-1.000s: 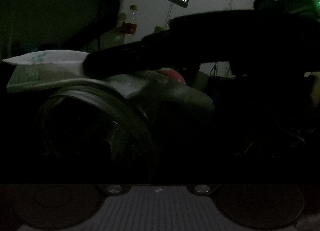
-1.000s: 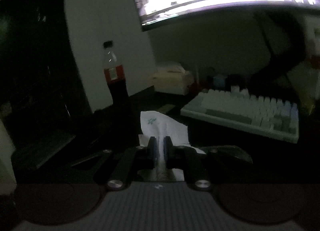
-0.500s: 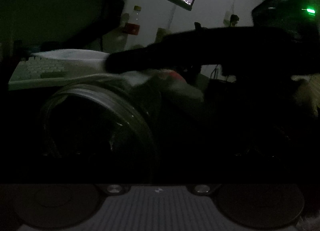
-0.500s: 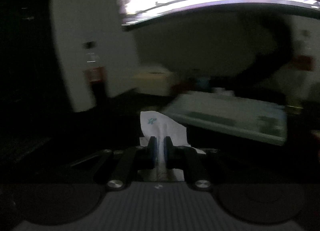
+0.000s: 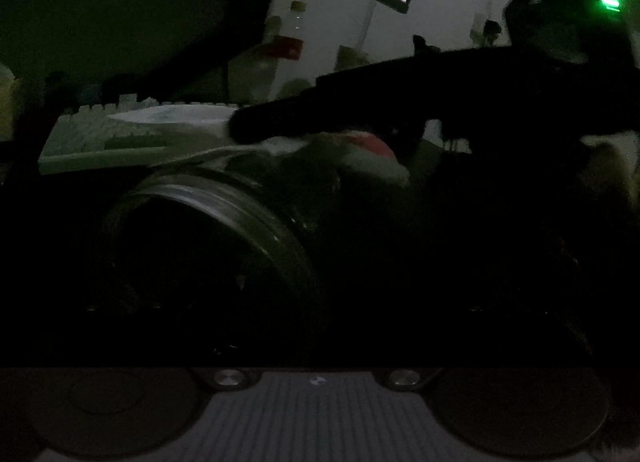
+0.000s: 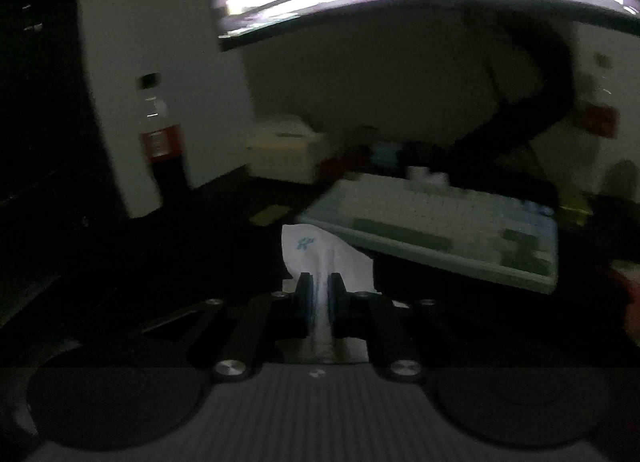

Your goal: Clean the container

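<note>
White tissue [image 6: 320, 258] sat pinched between the nearly closed fingers of the right claw [image 6: 319, 294], in front of a pale keyboard [image 6: 436, 222]. Close before the left wrist camera lay the glass container [image 5: 224, 230], mouth toward the lens; the left claw's own state could not be told in the dark.

Soft white paper tissue [image 6: 320, 258] (green-printed); glossy glass jar [image 5: 224, 230].

The right gripper [image 6: 319, 294] has black fingers with blue pads [image 6: 307, 300], silver screws and a ribbed grey base. The left gripper shows only its matching grey base and screws; its fingers are lost in darkness.
</note>
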The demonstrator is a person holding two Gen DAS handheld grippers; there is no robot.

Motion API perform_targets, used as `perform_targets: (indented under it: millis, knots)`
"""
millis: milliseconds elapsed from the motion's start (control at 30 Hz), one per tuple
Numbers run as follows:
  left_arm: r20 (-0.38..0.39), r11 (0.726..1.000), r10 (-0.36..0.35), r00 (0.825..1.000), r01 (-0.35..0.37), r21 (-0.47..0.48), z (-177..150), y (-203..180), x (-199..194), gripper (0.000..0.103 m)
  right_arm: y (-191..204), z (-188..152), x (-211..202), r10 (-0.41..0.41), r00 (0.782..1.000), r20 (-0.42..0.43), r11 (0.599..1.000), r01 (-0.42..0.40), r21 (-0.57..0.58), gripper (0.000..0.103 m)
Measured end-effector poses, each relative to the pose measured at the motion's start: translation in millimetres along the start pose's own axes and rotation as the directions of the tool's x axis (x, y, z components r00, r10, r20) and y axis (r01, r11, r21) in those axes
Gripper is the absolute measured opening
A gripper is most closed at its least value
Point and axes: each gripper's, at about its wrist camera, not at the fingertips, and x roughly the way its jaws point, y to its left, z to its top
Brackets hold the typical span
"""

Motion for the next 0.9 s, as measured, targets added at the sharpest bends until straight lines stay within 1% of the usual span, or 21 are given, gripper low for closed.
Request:
perform_targets:
  millis: [100,167,233,333,367,400,433,500,533,600,667,700,733,800,867,900]
  knots:
    - [-0.002,1.0,0.0,1.0,0.0,-0.025,-0.2,5.9,-4.8,0.103,14.5,-0.5,2.7,-0.008,1.0,0.008,0.996,0.009,-0.087,0.011]
    - [0.0,1.0,0.003,1.0,-0.003,-0.029,-0.5,8.3,-5.7,0.103,6.9,3.2,7.8,0.002,1.0,-0.007,0.999,-0.003,-0.054,0.011]
    - [0.003,0.999,0.009,1.0,-0.008,-0.031,0.0,10.6,-4.8,0.103,-1.8,6.8,13.4,-0.045,0.999,-0.014,0.998,0.045,-0.034,0.011]
    - [0.007,0.999,0.035,0.999,-0.035,-0.029,1.8,13.4,-3.3,0.103,-5.1,7.5,21.3,-0.132,0.991,-0.001,0.99,0.132,-0.057,0.011]
    - [0.007,0.999,0.033,0.999,-0.033,-0.033,2.3,15.0,-3.8,0.103,-2.7,7.4,21.3,-0.13,0.992,0.0,0.99,0.129,-0.061,0.011]
    - [0.007,0.999,0.028,1.0,-0.028,-0.039,2.8,16.9,-4.5,0.103,0.6,7.4,20.1,-0.106,0.994,0.0,0.992,0.106,-0.066,0.011]
    - [0.008,0.999,0.025,1.0,-0.025,-0.047,3.0,18.7,-5.2,0.103,3.9,7.4,18.8,-0.077,0.997,-0.001,0.995,0.076,-0.07,0.011]
    - [0.012,0.998,0.027,1.0,-0.026,-0.055,3.4,20.7,-5.5,0.103,9.1,7.4,15.5,0.011,1.0,-0.003,0.998,-0.011,-0.064,0.011]
    - [0.013,0.998,0.027,1.0,-0.027,-0.054,3.3,20.6,-5.3,0.103,10.7,7.4,14.0,0.039,0.999,-0.005,0.997,-0.039,-0.06,0.011]
    - [0.015,0.998,0.032,0.999,-0.031,-0.053,3.1,20.4,-4.4,0.103,7.9,7.7,13.5,0.065,0.998,-0.005,0.997,-0.065,-0.052,0.011]
    - [0.015,0.998,0.039,0.999,-0.039,-0.05,2.9,19.5,-3.8,0.103,-3.1,8.3,16.1,0.057,0.998,0.0,0.998,-0.057,-0.026,0.011]
    - [0.015,0.998,0.042,0.999,-0.042,-0.051,3.1,19.6,-3.7,0.103,-8.5,8.5,17.4,0.041,0.999,0.003,0.999,-0.041,-0.016,0.011]
    - [0.015,0.998,0.045,0.999,-0.044,-0.051,3.4,19.8,-3.7,0.103,-13.0,8.4,18.7,-0.013,1.0,0.007,1.0,0.013,-0.018,0.011]
    - [0.016,0.997,0.052,0.999,-0.051,-0.055,4.8,22.3,-3.7,0.103,-18.5,8.0,19.9,-0.088,0.996,0.013,0.996,0.088,-0.015,0.011]
    - [0.018,0.997,0.053,0.998,-0.052,-0.06,6.0,24.7,-4.1,0.103,-14.8,7.4,17.9,-0.082,0.997,0.014,0.997,0.082,0.002,0.011]
    - [0.019,0.997,0.05,0.999,-0.049,-0.064,6.5,26.1,-4.3,0.103,-8.7,7.2,16.5,-0.056,0.998,0.016,0.998,0.056,-0.013,0.011]
